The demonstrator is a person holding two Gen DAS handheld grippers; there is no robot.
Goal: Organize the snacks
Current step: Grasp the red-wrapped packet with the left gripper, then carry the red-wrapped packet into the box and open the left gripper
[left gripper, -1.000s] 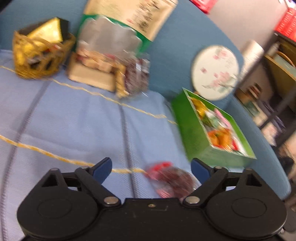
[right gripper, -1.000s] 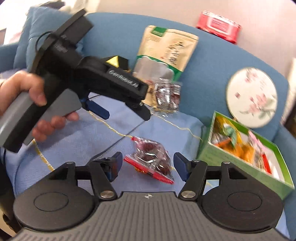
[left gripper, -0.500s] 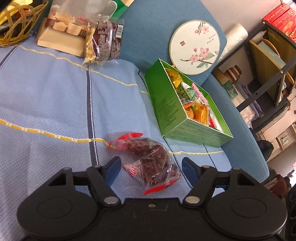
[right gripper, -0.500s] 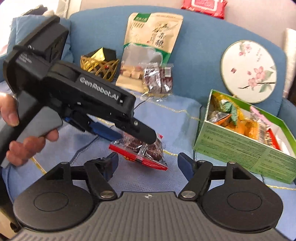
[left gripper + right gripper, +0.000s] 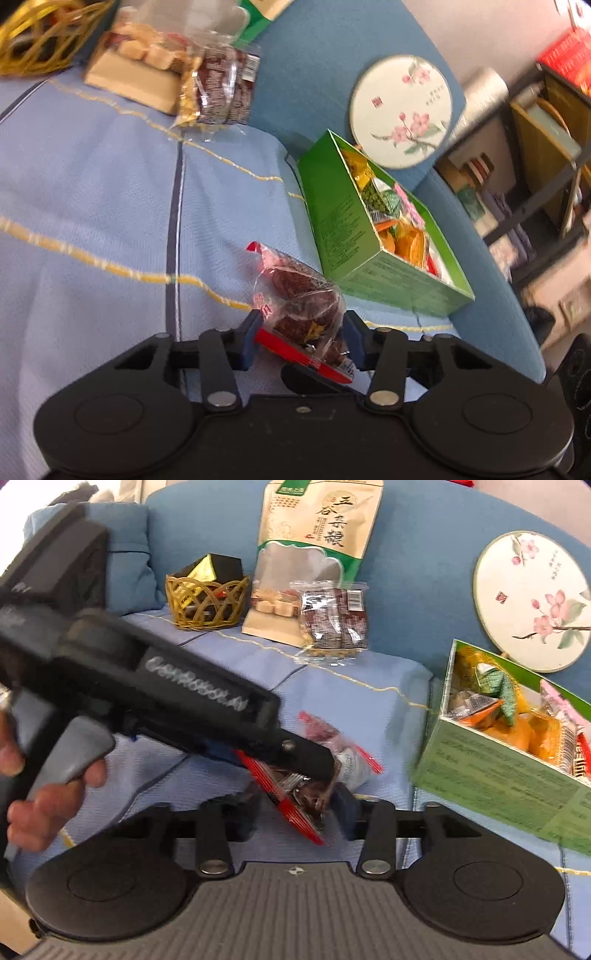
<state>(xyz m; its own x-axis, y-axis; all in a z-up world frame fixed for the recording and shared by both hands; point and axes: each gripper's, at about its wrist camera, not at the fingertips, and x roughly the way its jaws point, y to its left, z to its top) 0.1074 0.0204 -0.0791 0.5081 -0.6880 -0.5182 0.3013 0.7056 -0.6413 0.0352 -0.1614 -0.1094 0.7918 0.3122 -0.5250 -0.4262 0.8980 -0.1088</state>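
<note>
A clear snack bag (image 5: 299, 291) with red sealed edges and dark brown pieces lies on the light blue cloth (image 5: 110, 184). My left gripper (image 5: 301, 332) is closing, and both of its blue pads touch the near end of the bag. In the right wrist view one of its fingers (image 5: 306, 757) crosses over the bag (image 5: 351, 768), which tilts up. My right gripper (image 5: 295, 808) is closing around the bag's lower end, with a small gap left on the left side. An open green box (image 5: 343, 229) of wrapped snacks stands to the right (image 5: 498, 775).
At the back of the blue sofa stand a wicker basket (image 5: 207, 605), a tall grain snack bag (image 5: 317, 535), a biscuit pack (image 5: 273, 609) and a dark candy bag (image 5: 334, 620). A round flowered fan (image 5: 532, 602) leans behind the box. A hand (image 5: 44, 805) holds the left gripper. Shelves (image 5: 535, 147) stand right.
Both grippers came forward around the snack bag and their jaws narrowed from wide open. The left pads now touch the bag, and its near end has tipped up.
</note>
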